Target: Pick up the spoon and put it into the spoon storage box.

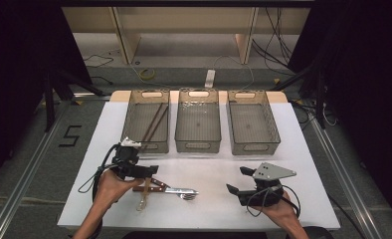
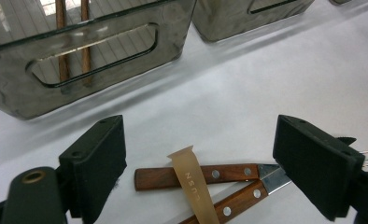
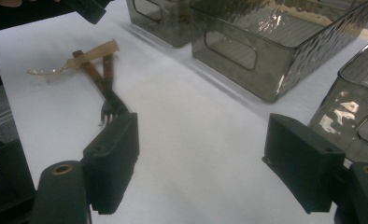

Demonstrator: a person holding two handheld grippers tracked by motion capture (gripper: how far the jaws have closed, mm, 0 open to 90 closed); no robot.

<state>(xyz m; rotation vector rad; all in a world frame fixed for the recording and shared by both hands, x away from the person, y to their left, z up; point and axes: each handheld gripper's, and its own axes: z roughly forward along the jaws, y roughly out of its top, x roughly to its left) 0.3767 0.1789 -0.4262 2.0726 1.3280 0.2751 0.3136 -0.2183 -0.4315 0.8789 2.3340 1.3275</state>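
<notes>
Two wooden-handled metal pieces point(image 1: 164, 189), one of them a fork, lie crossed on the white table point(image 1: 219, 169) with a translucent beige plastic spoon point(image 1: 143, 199) across them. My left gripper point(image 1: 147, 172) hovers just over their handles, open; in the left gripper view the wooden handles point(image 2: 219, 173) and the spoon's handle point(image 2: 194, 186) lie between its jaws, untouched. My right gripper point(image 1: 238, 180) stands open at the front right with nothing between its jaws. From the right gripper point(image 3: 201, 158) view, the fork point(image 3: 105, 91) and spoon point(image 3: 86, 55) lie off to the upper left.
Three translucent grey bins stand in a row at the back: the left bin point(image 1: 129, 119) holds two brown chopsticks point(image 1: 154, 122), with the middle bin point(image 1: 198, 147) and right bin point(image 1: 253, 148) beside it. The table's front edge runs close behind both hands.
</notes>
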